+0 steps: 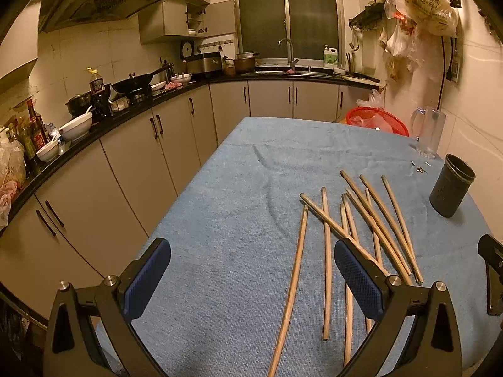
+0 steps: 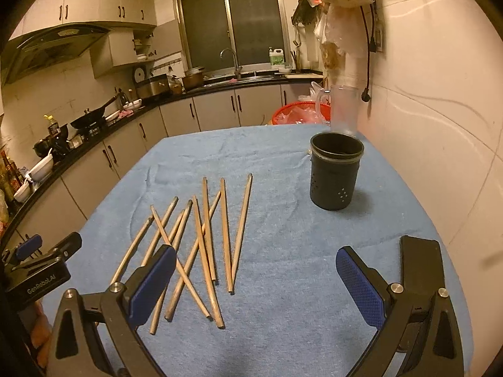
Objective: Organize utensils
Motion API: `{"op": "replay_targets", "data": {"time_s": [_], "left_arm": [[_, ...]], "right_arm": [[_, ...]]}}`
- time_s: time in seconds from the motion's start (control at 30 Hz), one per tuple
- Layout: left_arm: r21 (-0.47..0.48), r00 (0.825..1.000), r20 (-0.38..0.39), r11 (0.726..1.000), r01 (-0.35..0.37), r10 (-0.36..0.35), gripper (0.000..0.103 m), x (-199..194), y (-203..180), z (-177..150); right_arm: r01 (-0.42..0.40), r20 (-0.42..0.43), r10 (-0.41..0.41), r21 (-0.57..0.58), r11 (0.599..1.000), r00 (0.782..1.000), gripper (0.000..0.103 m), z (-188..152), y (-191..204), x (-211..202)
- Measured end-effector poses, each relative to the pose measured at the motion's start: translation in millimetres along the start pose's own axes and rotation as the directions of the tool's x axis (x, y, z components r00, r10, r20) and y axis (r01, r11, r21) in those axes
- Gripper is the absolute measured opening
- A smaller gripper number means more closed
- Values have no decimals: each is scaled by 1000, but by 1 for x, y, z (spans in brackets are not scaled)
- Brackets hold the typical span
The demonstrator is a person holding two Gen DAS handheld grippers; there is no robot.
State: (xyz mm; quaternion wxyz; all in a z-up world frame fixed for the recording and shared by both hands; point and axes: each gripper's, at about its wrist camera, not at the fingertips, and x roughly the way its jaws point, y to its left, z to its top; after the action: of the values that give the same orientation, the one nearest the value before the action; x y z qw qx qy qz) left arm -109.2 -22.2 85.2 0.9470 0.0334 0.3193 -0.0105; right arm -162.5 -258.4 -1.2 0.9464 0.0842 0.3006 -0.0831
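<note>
Chopsticks (image 2: 204, 245) lie loose on a blue cloth (image 2: 283, 282) that covers the table, some side by side and several crossing one another in a rough fan; their far ends point toward the window (image 2: 232, 22). In the left wrist view the same chopsticks (image 1: 355, 238) spread to the right of centre, and one runs under the right-hand finger of the left gripper (image 1: 251, 276). A dark round holder (image 2: 336, 172) stands upright on the cloth, near the chopsticks but apart from them, on the side toward the wall; small holes dot its side and it looks empty as far as its mouth shows. In the left wrist view the holder (image 1: 451, 187) sits at the right edge of the table.

Both grippers hang above the near end of the cloth with nothing between their fingers. The left gripper's jaws are spread wide, its blue pads (image 1: 144, 282) well apart. The right gripper (image 2: 256, 282) is likewise spread wide, its pads (image 2: 358, 286) clear of everything, and the chopsticks lie ahead and toward its left finger. The left gripper (image 2: 41, 260) also shows at the left edge of the right wrist view.

Beyond the holder a clear plastic jug (image 2: 342, 110) stands by the wall, and a red basket (image 2: 298, 113) with plastic bags sits past the table's far edge. A dark counter (image 1: 94, 125) with bowls, bottles and a wok (image 1: 135, 83) curves along the left side to a sink (image 1: 292, 70) under the window. Bags (image 1: 424, 6) hang on the right wall.
</note>
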Motion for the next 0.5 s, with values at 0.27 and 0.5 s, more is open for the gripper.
{"op": "replay_targets", "data": {"time_s": [0.27, 0.5], "left_arm": [[-2, 1000, -13, 1000, 0, -1, 103, 1, 1, -3], [7, 1000, -22, 1000, -5, 5, 103, 1, 0, -8]], "right_arm": [[2, -9, -2, -12, 1000, 1000, 102, -5, 3, 2], [-6, -23, 5, -12, 1000, 1000, 102, -11, 2, 3]]}}
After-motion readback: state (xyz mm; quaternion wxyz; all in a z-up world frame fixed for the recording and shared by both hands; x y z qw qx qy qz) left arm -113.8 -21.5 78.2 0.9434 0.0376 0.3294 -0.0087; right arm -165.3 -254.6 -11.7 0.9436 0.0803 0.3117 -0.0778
